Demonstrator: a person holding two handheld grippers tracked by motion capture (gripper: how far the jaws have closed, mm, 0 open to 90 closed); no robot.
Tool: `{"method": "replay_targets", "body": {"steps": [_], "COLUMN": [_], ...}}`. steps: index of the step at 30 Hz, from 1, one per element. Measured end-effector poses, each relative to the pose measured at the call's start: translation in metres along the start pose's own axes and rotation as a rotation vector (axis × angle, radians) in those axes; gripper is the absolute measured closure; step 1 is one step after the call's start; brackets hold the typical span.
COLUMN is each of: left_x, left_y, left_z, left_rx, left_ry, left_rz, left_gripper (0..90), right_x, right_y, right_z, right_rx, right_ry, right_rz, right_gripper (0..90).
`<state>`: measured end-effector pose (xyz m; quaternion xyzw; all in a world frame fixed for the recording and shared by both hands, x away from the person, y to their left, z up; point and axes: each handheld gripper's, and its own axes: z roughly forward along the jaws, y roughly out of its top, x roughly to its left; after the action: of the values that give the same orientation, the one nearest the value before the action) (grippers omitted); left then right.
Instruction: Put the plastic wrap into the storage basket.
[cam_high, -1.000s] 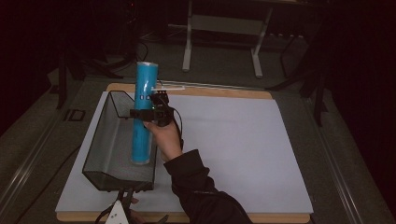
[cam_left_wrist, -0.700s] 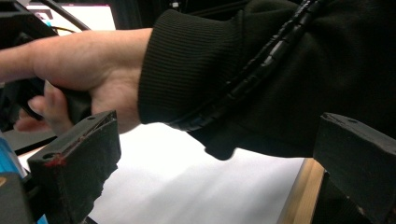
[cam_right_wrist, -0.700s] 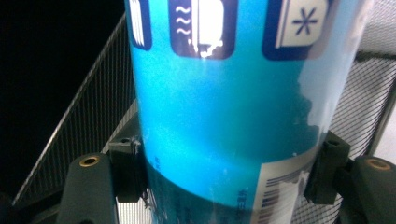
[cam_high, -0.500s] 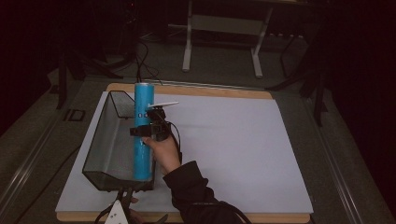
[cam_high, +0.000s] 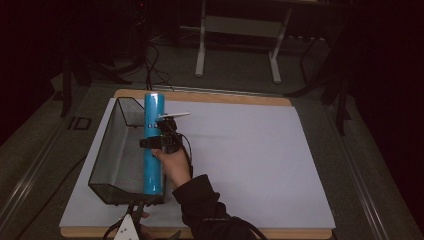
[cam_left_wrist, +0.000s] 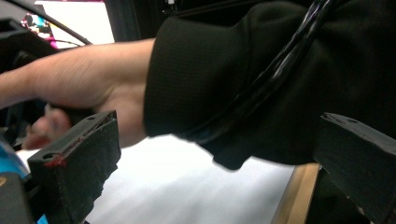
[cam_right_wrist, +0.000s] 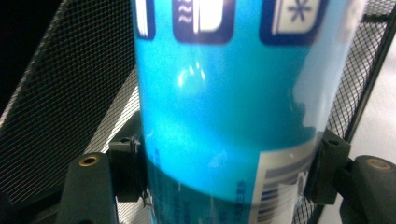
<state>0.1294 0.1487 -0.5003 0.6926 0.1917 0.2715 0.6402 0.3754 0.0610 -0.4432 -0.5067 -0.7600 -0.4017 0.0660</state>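
Gripped at mid-length by the right gripper (cam_high: 156, 143), jaws clamped on either flank of the blue tube (cam_high: 153, 145) as seen close in the right gripper view (cam_right_wrist: 224, 182). Lower now than a second ago: top end then well above the far rim of the mesh basket (cam_high: 107, 150), now sunk closer to it, with the bottom end reaching toward 6 o'clock near the basket's near wall. Lying lengthwise along the basket's 3 o'clock side, tilted rather than flat; whether resting on the mesh floor yet, impossible to tell. Probably the last stretch of lowering into the basket, release not yet due. Left gripper (cam_high: 131, 226) parked at 6 o'clock off the basket's near end, by the table's front edge, unmoved; jaws spread wide in the left gripper view (cam_left_wrist: 210, 163) with nothing between them, just the dark sleeve (cam_left_wrist: 261, 79) and white table sheet (cam_left_wrist: 187, 186) beyond. Next need, likely: settling the tube level inside before letting go, minding the 3 o'clock rim.
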Motion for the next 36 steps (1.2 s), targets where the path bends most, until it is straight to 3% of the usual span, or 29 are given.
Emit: {"method": "replay_targets", "body": {"steps": [3, 6, 9, 18, 24, 29, 36], "left_x": [0.000, 0.000, 0.001, 0.001, 0.001, 0.001, 0.001], "left_y": [0.000, 0.000, 0.001, 0.000, 0.000, 0.000, -0.001], "left_z": [-0.001, -0.001, -0.002, -0.002, -0.001, -0.001, 0.000], "left_rx": [-0.002, -0.004, -0.011, -0.006, -0.004, 0.003, 0.007], "left_ry": [-0.001, -0.003, -0.001, -0.005, -0.003, -0.004, -0.008], "left_rz": [0.001, 0.000, -0.003, 0.001, -0.001, -0.002, -0.008], "left_gripper": [1.1, 1.0, 1.0, 1.0, 1.1, 1.0, 1.0], "right_x": [0.000, 0.004, 0.008, -0.005, -0.008, -0.006, 0.002], "right_y": [-0.003, -0.005, -0.006, -0.007, -0.008, -0.013, -0.015], "right_z": [0.009, 0.016, 0.019, 0.022, 0.028, 0.036, 0.039], "right_rx": [-0.038, -0.050, -0.058, -0.077, -0.068, -0.072, -0.088], "right_ry": [-0.007, -0.066, -0.096, -0.124, -0.149, -0.198, -0.284], "right_rz": [0.006, 0.000, 0.005, 0.075, 0.072, 0.014, -0.154], "right_gripper": [31.3, 31.2, 31.2, 30.5, 29.4, 27.6, 22.6]}}
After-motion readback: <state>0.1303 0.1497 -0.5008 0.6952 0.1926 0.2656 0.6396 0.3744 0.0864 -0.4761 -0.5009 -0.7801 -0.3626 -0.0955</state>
